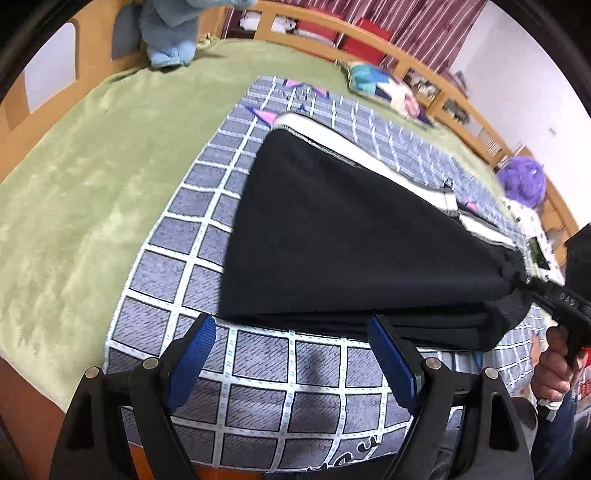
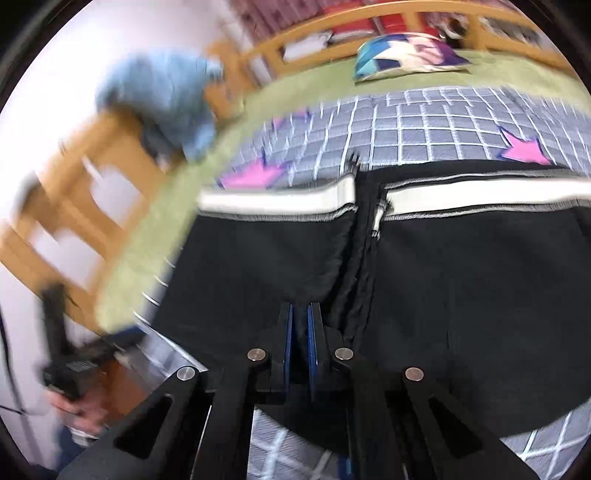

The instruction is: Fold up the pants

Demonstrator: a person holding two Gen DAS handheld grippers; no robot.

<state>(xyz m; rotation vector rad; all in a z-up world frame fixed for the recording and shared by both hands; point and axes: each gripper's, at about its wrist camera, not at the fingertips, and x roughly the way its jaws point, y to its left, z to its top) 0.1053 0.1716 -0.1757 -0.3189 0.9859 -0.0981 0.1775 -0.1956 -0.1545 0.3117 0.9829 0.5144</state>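
Observation:
The black pants [image 1: 332,236] with a white side stripe [image 1: 373,146] lie on a grey checked blanket [image 1: 207,266], one layer lifted and stretched toward the right. My left gripper [image 1: 291,334] is open and empty just in front of the pants' near edge. My right gripper [image 1: 521,277] pinches the fabric at the right side. In the right wrist view that gripper [image 2: 300,314] is shut on a fold of the black pants [image 2: 461,295], with the white stripe [image 2: 280,201] beyond it.
The blanket lies on a green bedspread [image 1: 92,177] inside a wooden bed frame [image 1: 424,48]. A blue plush toy [image 1: 170,33], a colourful pillow [image 1: 384,86] and a purple fluffy object [image 1: 522,181] sit along the bed's far edges.

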